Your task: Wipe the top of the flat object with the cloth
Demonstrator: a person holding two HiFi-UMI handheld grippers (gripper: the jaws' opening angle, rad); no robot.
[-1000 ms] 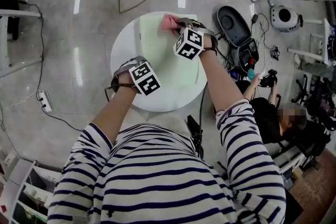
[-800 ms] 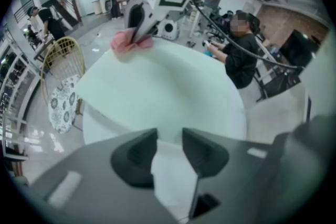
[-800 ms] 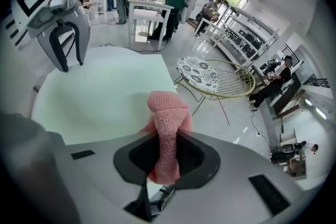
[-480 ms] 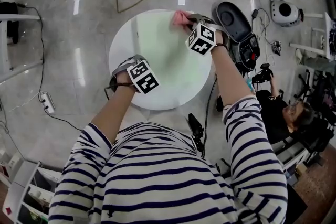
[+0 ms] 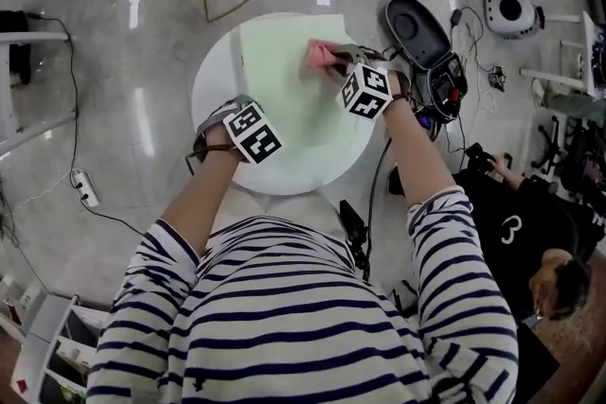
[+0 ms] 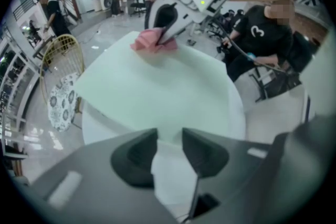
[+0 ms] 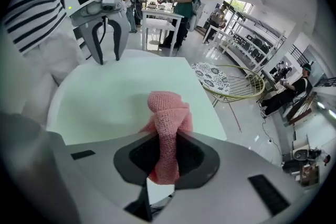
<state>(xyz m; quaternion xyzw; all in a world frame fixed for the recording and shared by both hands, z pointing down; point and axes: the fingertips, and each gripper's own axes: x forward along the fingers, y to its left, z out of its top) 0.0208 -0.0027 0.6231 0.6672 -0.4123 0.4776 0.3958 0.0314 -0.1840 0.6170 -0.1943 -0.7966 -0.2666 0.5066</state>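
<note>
Two close views, right hand-held gripper [image 7: 167, 140] pinching pink cloth [image 7: 168, 110], left hand-held gripper [image 6: 169, 140] parted, empty

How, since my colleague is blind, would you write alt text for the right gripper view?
The right gripper pinches a pink knitted cloth between its jaws, resting on a pale green sheet on a round white table. Across the sheet, the left gripper points down with jaws apart; people stand in the room behind.
</note>
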